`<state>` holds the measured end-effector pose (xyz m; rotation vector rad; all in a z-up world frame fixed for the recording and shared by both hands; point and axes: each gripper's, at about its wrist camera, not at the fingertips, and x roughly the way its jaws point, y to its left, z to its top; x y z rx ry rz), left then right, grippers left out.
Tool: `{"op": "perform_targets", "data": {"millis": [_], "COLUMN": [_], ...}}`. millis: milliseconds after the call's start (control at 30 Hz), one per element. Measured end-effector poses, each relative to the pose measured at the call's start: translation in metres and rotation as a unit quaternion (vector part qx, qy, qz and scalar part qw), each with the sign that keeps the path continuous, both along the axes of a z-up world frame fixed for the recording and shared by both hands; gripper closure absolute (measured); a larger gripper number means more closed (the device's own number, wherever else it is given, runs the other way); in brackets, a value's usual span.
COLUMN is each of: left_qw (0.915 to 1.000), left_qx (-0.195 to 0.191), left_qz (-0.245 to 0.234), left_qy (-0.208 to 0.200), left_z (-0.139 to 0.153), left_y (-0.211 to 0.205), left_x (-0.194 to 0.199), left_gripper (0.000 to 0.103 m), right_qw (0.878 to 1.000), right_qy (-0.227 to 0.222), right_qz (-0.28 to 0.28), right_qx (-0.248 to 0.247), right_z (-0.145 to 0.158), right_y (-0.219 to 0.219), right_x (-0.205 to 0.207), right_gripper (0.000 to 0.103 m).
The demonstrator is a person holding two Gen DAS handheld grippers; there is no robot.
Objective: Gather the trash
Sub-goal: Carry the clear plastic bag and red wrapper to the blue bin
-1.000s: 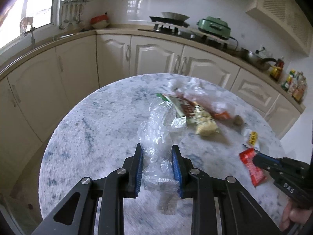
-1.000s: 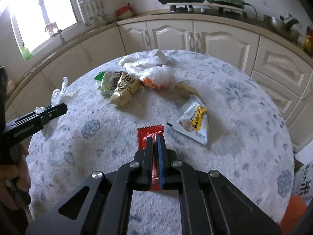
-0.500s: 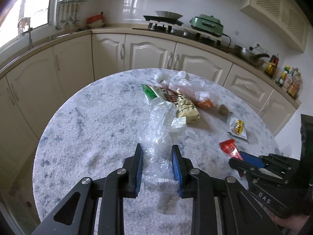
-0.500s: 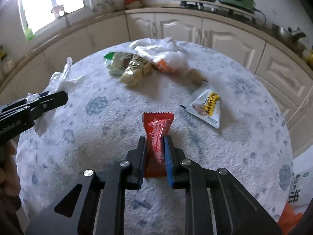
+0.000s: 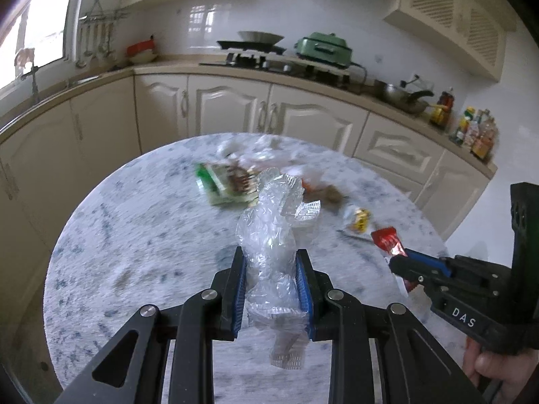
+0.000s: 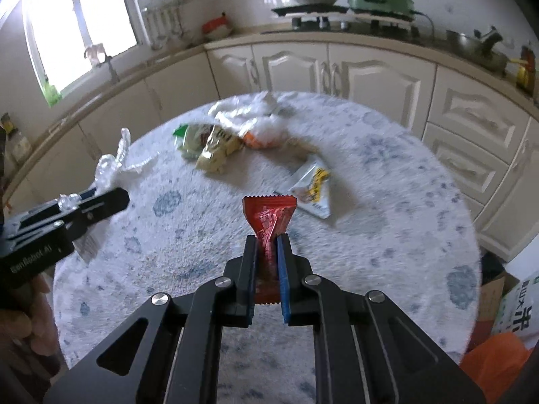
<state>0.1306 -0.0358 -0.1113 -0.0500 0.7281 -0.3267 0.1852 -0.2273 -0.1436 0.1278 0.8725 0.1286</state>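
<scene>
Gripping a crumpled clear plastic wrapper (image 5: 269, 235), the left gripper (image 5: 271, 262) has its blue-padded jaws pressed against both sides of the film, which rises above the fingertips and hangs below them over the round marble table (image 5: 134, 235). The right gripper (image 6: 267, 245) is clamped on a red snack packet (image 6: 269, 215), whose serrated top edge fans out beyond the jaws; the packet is clear of the tabletop. In the left wrist view the right gripper appears at the right edge with the red packet projecting from its tip, and part of a hand (image 5: 488, 367) shows beneath it. In the right wrist view the left gripper enters from the left, clear film trailing from it. Farther out on the table lies a white and yellow sachet (image 6: 311, 185), just beyond the red packet. Beyond it sits a cluster of remaining litter: a green and beige snack bag (image 6: 209, 144), a white plastic bag with something orange inside (image 6: 262, 131), and a small brown scrap (image 5: 331, 195). Cream kitchen cabinets (image 5: 235, 107) curve behind the table.
</scene>
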Motion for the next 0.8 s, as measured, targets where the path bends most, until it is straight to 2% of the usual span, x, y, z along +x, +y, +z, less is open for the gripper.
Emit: {"op": "perform_targets", "data": {"millis": [400,633,800], "left_qw": [0.9977,0.9924,0.9868], "left_qx": [-0.007,-0.003,-0.008], "left_qz": [-0.051,-0.105,-0.147], "left_qy": [-0.045,-0.064,-0.067], "left_z": [0.036,0.049,0.054], "left_y": [-0.066,-0.124,-0.175], "left_x": [-0.026,-0.035,-0.035], "left_gripper": [0.079,0.079,0.079], "right_qw": [0.996,0.989,0.982], "right_qy": [-0.073,-0.105,-0.114], "right_qz": [-0.046,-0.105,-0.150], "right_qx": [0.004,-0.002,-0.007], "right_z": [0.058,0.086,0.094], "right_y": [-0.055,-0.114,-0.160], "right_x": [-0.034,-0.064,-0.086], "right_gripper": [0.092,0.092,0.092]}}
